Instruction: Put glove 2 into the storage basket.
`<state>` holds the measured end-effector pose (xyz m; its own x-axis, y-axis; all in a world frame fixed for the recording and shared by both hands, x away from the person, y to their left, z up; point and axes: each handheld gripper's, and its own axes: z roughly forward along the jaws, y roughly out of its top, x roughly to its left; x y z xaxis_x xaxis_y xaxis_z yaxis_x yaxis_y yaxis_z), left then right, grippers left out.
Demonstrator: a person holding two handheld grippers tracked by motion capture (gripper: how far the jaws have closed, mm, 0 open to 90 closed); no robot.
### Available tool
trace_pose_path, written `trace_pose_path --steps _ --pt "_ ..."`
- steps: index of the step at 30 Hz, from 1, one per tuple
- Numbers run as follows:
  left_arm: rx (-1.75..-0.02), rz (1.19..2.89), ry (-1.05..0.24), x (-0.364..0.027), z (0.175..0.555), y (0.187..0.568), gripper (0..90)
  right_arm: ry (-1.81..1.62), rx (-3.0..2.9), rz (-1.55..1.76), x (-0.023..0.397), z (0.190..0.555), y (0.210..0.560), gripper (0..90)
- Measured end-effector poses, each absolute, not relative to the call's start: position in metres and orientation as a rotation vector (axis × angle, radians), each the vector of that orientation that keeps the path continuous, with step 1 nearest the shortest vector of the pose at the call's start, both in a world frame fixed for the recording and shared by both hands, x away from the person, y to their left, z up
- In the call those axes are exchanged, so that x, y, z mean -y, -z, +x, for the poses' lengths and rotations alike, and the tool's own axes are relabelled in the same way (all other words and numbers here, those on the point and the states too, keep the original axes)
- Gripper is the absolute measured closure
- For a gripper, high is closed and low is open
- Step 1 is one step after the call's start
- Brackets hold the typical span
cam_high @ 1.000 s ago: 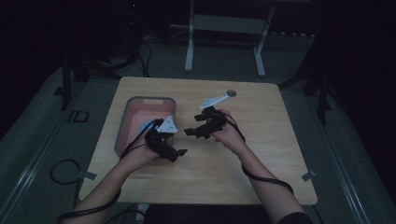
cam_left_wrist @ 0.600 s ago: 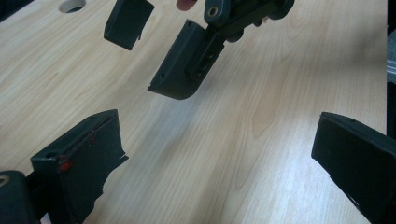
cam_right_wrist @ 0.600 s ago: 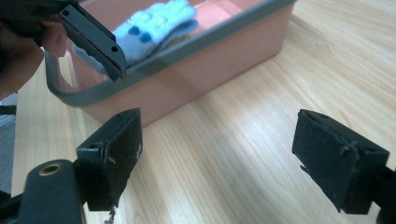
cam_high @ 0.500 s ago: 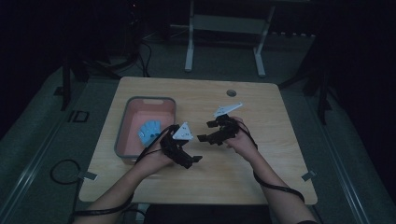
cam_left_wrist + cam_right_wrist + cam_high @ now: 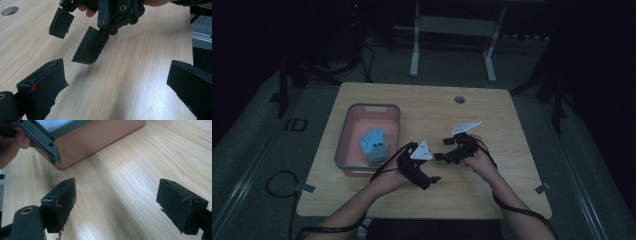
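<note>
A blue glove (image 5: 373, 144) lies in the pink tray (image 5: 354, 167) at the table's left. My left gripper (image 5: 428, 176) hovers over the bare wood just right of the tray, open and holding nothing. My right gripper (image 5: 441, 156) sits close beside it to the right, also open, its jaws pointing left toward the left one. In the left gripper view my own jaws (image 5: 116, 87) stand wide apart, with the right gripper (image 5: 75, 37) just ahead. In the right gripper view my jaws (image 5: 121, 205) frame empty wood, with the tray's wall (image 5: 100, 140) beyond.
The wooden table (image 5: 492, 120) has a round cable hole (image 5: 459, 99) near its far edge. Cables trail off the front edge. A metal stand (image 5: 452, 30) is on the floor behind the table.
Both hands have drawn toward the near side and to the right. The left gripper has moved off the tray's edge to over the bare wood. Both grippers stay open.
</note>
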<state>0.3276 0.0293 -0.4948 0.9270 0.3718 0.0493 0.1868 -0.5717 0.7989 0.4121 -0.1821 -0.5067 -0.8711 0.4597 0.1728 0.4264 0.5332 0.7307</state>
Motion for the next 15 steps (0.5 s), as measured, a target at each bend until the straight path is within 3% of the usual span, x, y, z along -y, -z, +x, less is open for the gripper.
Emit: trace_pose_path --steps 15 --pt "-0.352 2.212 -0.255 -0.008 0.323 0.515 2.1 -1.311 -2.704 0.841 0.209 0.402 0.529 16.1"
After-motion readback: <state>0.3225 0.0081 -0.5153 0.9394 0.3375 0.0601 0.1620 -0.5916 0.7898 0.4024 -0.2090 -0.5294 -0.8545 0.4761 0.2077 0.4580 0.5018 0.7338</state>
